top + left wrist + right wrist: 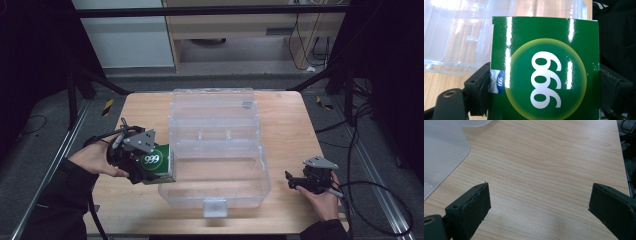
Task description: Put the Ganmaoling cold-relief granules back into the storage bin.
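Green 999 box [544, 75] between left hand-held gripper [145, 162] jaws — beside clear bin [215, 150]

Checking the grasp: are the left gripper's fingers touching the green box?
Touching. The left gripper view shows both fingers pressed against the green box's sides.

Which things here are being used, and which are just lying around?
Being used:
- green box marked 999, held by the left gripper
- clear plastic bin, lid open, beside the box
- right gripper, fingers wide apart above bare table

Just lying around:
- cables on the floor behind the table
- wooden cabinet at the back
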Tool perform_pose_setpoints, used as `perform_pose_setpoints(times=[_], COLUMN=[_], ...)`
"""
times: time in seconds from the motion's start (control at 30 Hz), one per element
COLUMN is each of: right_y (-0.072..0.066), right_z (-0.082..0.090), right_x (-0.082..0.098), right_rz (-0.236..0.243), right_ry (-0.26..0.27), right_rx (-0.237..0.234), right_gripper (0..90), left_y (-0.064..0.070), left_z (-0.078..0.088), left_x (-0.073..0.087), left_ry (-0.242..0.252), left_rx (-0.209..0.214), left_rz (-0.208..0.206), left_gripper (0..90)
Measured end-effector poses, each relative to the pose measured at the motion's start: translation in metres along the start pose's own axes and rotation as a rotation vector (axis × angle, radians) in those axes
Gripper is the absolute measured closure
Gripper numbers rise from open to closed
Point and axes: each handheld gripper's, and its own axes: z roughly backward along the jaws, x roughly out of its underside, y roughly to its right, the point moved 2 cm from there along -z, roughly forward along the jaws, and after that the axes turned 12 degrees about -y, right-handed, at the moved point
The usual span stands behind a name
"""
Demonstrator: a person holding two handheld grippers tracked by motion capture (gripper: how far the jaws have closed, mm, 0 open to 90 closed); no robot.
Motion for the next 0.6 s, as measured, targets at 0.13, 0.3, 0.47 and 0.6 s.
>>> perform_pose_setpoints(times=[0.13, 0.3, 0.47, 0.6], right_y=[0.0, 0.0, 0.0, 0.0], right_z=[0.0, 0.0, 0.0, 0.0], right_x=[0.0, 0.0, 0.0, 0.0], right_rz=[0.001, 0.002, 0.002, 0.004], right_ry=[0.0, 0.0, 0.0, 0.001], right_rx=[0.0, 0.002, 0.001, 0.0], right_gripper=[4.0, 4.0, 4.0, 4.0], left_y=[0.0, -0.002, -0.003, -0.005], left_z=[-0.003, -0.009, -0.014, -0.018], left_x=[-0.007, -0.016, -0.024, -0.028], left_ry=[0.021, 0.017, 0.019, 0.008], left_rx=[0.005, 0.009, 0.027, 0.024], left_rz=[-0.002, -0.016, -0.012, -0.02], left_gripper=[14.4, 14.4, 14.4, 14.4])
